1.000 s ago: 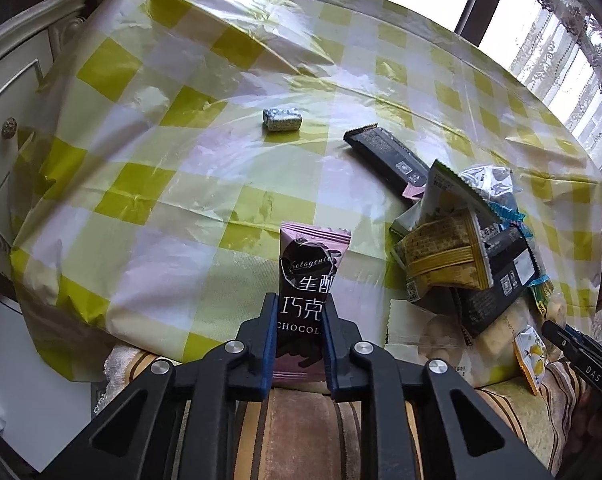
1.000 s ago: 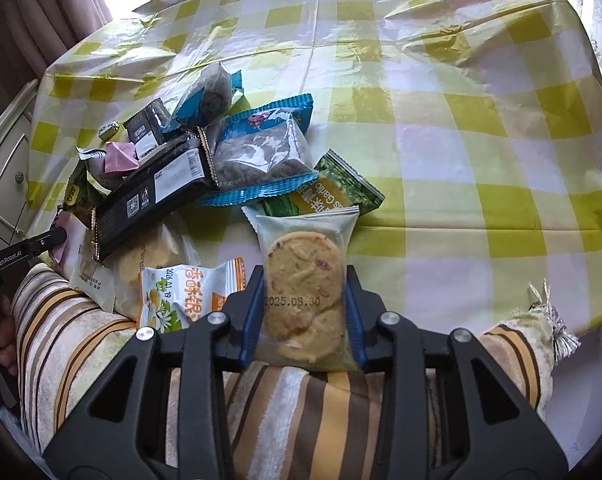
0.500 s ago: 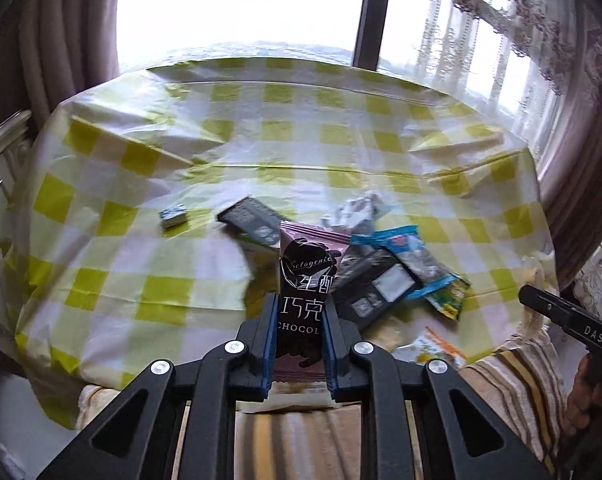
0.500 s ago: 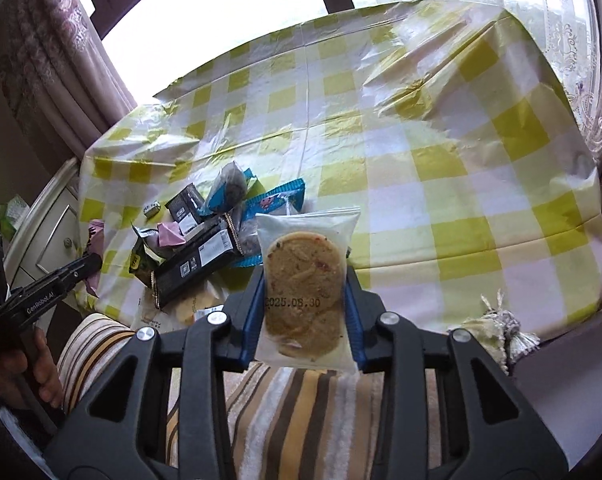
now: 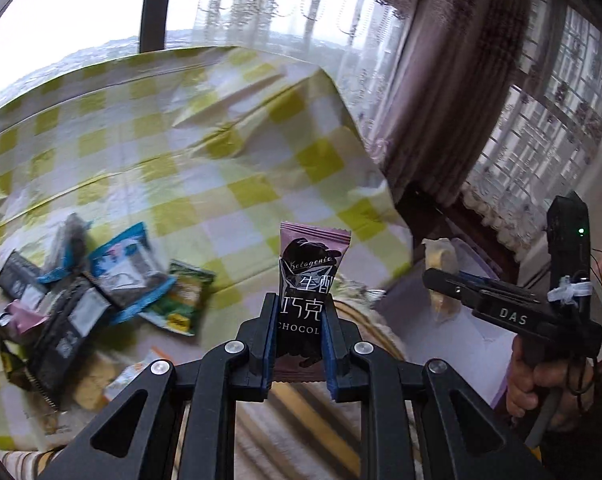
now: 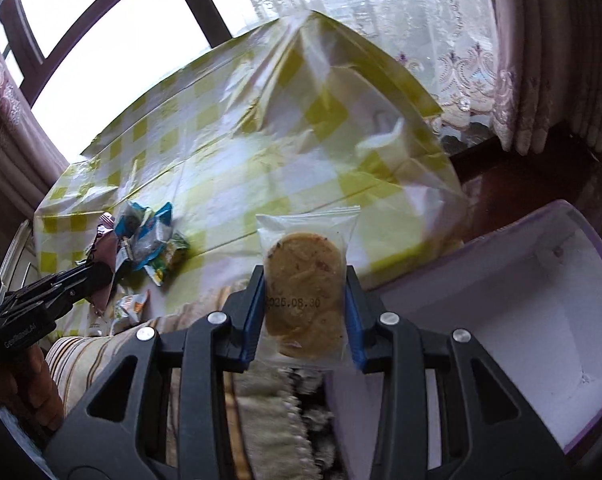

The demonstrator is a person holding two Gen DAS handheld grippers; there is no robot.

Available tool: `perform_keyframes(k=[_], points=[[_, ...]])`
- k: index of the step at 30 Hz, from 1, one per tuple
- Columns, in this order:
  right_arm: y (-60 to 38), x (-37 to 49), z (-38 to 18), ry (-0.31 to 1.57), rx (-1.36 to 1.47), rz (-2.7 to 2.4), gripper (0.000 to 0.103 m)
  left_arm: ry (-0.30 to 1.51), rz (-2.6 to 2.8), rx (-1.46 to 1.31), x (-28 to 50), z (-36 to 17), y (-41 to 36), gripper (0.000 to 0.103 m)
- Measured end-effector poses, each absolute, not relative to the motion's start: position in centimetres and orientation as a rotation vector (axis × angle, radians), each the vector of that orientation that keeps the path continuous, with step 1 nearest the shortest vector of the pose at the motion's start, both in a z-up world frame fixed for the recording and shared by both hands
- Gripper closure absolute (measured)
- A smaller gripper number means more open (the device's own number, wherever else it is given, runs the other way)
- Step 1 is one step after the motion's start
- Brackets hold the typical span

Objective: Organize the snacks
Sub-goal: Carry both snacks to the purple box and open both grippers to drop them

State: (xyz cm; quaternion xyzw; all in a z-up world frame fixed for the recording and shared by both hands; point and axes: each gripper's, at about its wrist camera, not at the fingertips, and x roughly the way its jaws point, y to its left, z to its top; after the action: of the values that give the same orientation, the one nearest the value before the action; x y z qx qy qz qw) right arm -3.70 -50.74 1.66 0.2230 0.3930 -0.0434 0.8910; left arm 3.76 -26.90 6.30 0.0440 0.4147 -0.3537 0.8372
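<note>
The left gripper (image 5: 299, 312) is clamped on a chocolate packet (image 5: 307, 280), upright between its fingers. The right gripper (image 6: 305, 300) grips a bagged cookie (image 6: 305, 280) the same way. Both are held off the surface (image 6: 229, 152), angled toward the open white box (image 6: 521, 320) beside it, likely their destination. The other snacks (image 5: 101, 280) lie heaped on the surface.

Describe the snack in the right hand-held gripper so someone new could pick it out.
Start at the yellow-checked table, then come toward the camera to the right hand-held gripper beside the open purple-rimmed box. Its blue pads clamp a clear packet of cookies: see-through with a printed date, unlike the coloured wrappers on the table.
</note>
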Motion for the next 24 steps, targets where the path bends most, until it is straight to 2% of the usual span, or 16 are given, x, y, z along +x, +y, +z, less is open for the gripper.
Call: perform_keyframes(k=[13, 16, 17, 18, 19, 20, 21, 24], points=[[-55.6, -7.1, -2.8, 0.913, 0.561, -0.215, 0.063, 1.039, -0.988, 0.171, 1.0, 2.7, -38.0, 0.082], [-56.3, -7.3, -3.5, 0.925, 0.579, -0.231, 0.061, 1.083, -0.996, 0.178, 1.2, 1.7, -39.1, 0.077], [-56.4, -7.2, -3.5, 0.930, 0.576, -0.237, 0.059, 1.088, -0.993, 0.182, 1.2, 1.5, -39.2, 0.070], [-56.5, -7.2, -3.6, 0.931, 0.572, -0.242, 0.056, 1.090, -0.990, 0.184, 1.2, 1.4, -39.2, 0.056], [-56.6, -7.2, -3.5, 0.924, 0.571, -0.244, 0.051, 1.088, -0.983, 0.181, 1.1, 1.5, -39.1, 0.049], [-56.6, -7.3, -3.3, 0.915, 0.566, -0.249, 0.044, 1.080, -0.981, 0.175, 1.1, 1.6, -39.0, 0.036], [-56.6, -7.3, -3.2, 0.904, 0.556, -0.259, 0.041, 1.069, -0.984, 0.172, 1.1, 1.6, -38.8, 0.029], [-56.1, -7.1, -2.7, 0.894, 0.503, -0.314, 0.037, 1.016, -0.972, 0.199, 1.0, 2.5, -38.4, 0.022]])
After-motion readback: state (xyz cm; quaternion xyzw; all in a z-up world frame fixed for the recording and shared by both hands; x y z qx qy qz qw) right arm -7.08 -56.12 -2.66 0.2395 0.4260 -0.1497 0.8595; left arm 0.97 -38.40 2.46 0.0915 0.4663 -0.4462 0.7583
